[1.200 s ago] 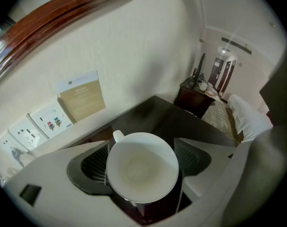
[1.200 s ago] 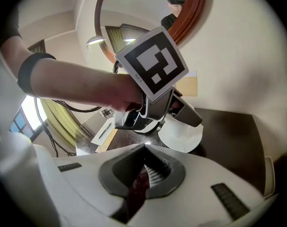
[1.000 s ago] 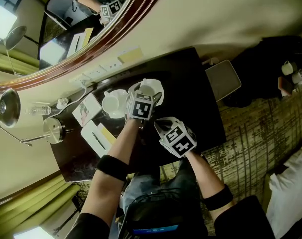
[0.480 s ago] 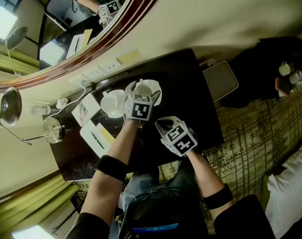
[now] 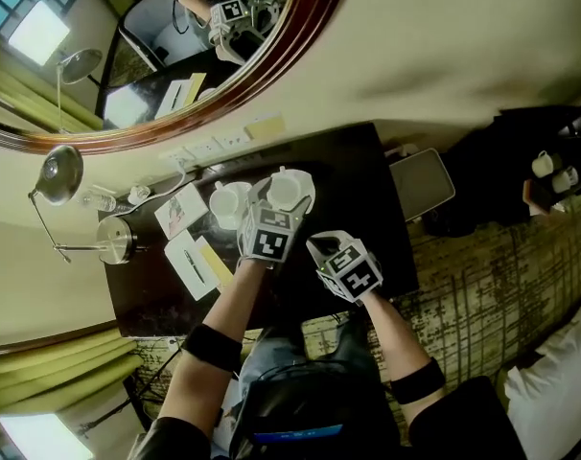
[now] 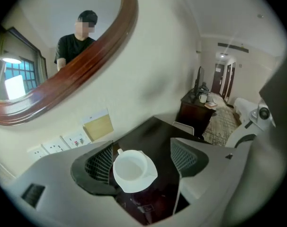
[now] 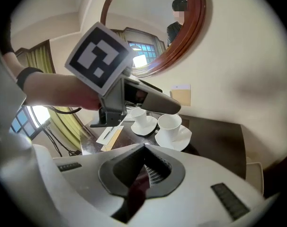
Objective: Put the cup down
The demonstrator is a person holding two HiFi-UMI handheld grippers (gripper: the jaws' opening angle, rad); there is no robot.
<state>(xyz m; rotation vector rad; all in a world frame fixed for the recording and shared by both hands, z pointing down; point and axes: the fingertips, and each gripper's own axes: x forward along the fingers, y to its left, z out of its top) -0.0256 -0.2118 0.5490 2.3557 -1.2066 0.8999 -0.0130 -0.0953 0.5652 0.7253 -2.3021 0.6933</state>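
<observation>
Cup (image 7: 170,122) on saucer (image 7: 182,139), as before

1. Cup (image 7: 170,122): plain white.
2. Saucer (image 7: 182,139): white.
3. Table (image 5: 360,188): glossy dark brown.
4. Mirror frame (image 6: 128,6): reddish-brown wood.
5. Carpet (image 5: 482,268): beige with dark crossing lines.
6. Curtains (image 5: 41,389): yellow-green.

Looking like a hotel room. Round wood-framed mirror (image 5: 147,36) hanging at 11 o'clock over a dark counter (image 5: 353,190). Counter is carrying a white cup (image 5: 284,190) on a saucer (image 5: 307,192) and a notepad (image 5: 182,257) with a pen (image 5: 191,264). Wall sockets (image 5: 209,149) are running along behind. Patterned carpet (image 5: 482,276) spreading at 3 o'clock, white bed (image 5: 569,353) showing at 4, green curtains (image 5: 51,372) hanging at 8.
</observation>
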